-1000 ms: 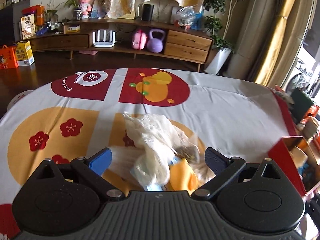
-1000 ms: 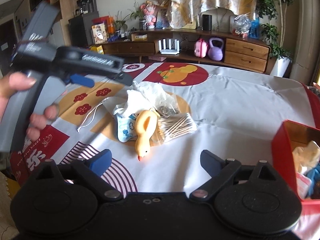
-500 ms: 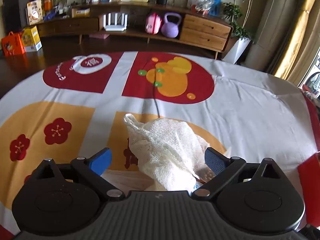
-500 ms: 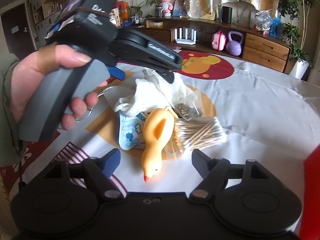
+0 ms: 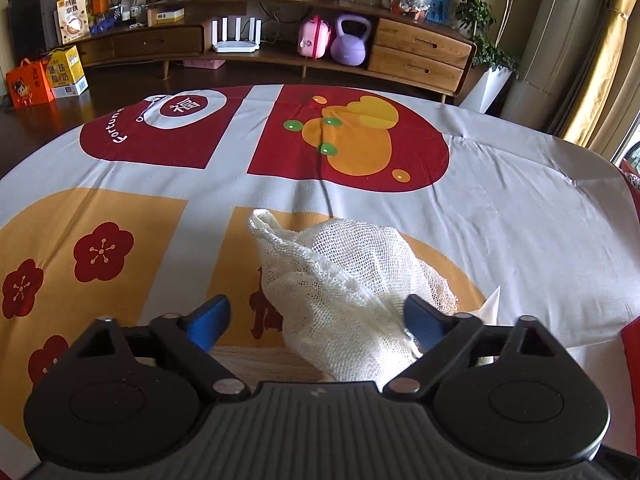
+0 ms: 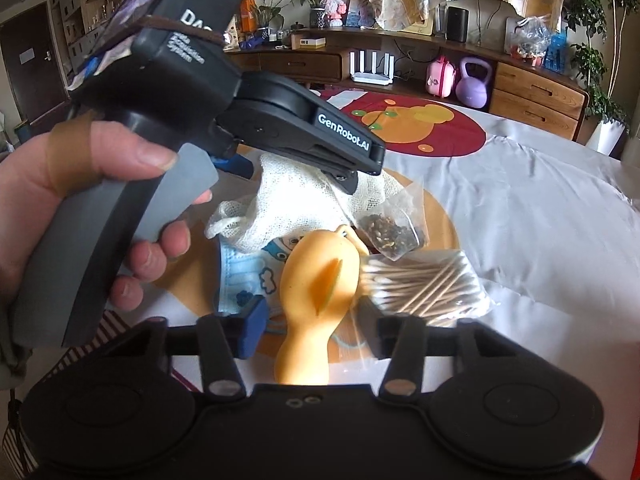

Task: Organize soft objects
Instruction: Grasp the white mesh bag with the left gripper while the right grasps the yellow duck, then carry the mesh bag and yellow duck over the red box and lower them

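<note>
A white mesh cloth (image 5: 340, 280) lies heaped on the patterned tablecloth (image 5: 520, 220). My left gripper (image 5: 316, 320) straddles it with its jaws closing. The right pad touches the mesh and the left pad stands clear of it. In the right wrist view the left gripper (image 6: 292, 174), held by a hand (image 6: 80, 176), sits over that mesh cloth (image 6: 288, 208). A yellow rubber duck (image 6: 320, 280) lies between the fingers of my right gripper (image 6: 311, 328). Those jaws are closing, with a thin gap still on each side of the duck.
Around the duck lie a blue face mask (image 6: 240, 276), a clear sachet of dark bits (image 6: 394, 232) and a bag of cotton swabs (image 6: 424, 284). A red box (image 5: 631, 344) stands at the table's right edge. A wooden sideboard (image 5: 400, 52) stands beyond the table.
Both grippers have come down and closer to the pile. The left jaws have narrowed around the mesh cloth. The right jaws have narrowed a lot around the duck.
</note>
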A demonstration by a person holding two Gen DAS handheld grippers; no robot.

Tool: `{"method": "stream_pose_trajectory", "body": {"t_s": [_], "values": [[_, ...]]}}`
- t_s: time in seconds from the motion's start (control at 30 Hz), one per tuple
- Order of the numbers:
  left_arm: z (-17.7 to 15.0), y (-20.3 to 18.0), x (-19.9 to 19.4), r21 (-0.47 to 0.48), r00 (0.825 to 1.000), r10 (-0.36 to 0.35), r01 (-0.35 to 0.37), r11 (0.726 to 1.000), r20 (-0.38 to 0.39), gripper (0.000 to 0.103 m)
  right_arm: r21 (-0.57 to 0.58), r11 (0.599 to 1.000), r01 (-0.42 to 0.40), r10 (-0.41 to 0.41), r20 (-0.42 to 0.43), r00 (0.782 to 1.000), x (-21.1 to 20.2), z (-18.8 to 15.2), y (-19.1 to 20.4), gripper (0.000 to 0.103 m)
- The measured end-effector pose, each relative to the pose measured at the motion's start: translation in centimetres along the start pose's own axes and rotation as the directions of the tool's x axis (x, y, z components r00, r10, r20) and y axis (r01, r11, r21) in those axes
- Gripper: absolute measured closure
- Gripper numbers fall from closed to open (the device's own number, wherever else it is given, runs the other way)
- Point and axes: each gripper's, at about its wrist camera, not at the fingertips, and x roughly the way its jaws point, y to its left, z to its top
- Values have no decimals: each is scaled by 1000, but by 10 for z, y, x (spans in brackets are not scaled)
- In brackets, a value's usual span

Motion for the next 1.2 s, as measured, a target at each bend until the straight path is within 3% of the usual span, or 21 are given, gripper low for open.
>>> {"method": "stream_pose_trajectory", "body": {"t_s": [0.3,0.37,0.5,1.2], "values": [[-2,-4,-9,38,999,-44,43,998,21,65,31,999,10,-10,9,1000,-1,-2,-5,76],[-1,-6,-14,47,998,-54,53,998,34,70,39,999,5,-5,14,1000,-4,-2,-6,82],[0,-12,-24,73,996,-72,68,995,55,82,49,999,3,-4,22,1000,-13,-4,-5,83],[-4,-41,-121,132,967,-228,212,968,118,85,192,981,8,-29,106,994,-128,-28,-45,85]]}}
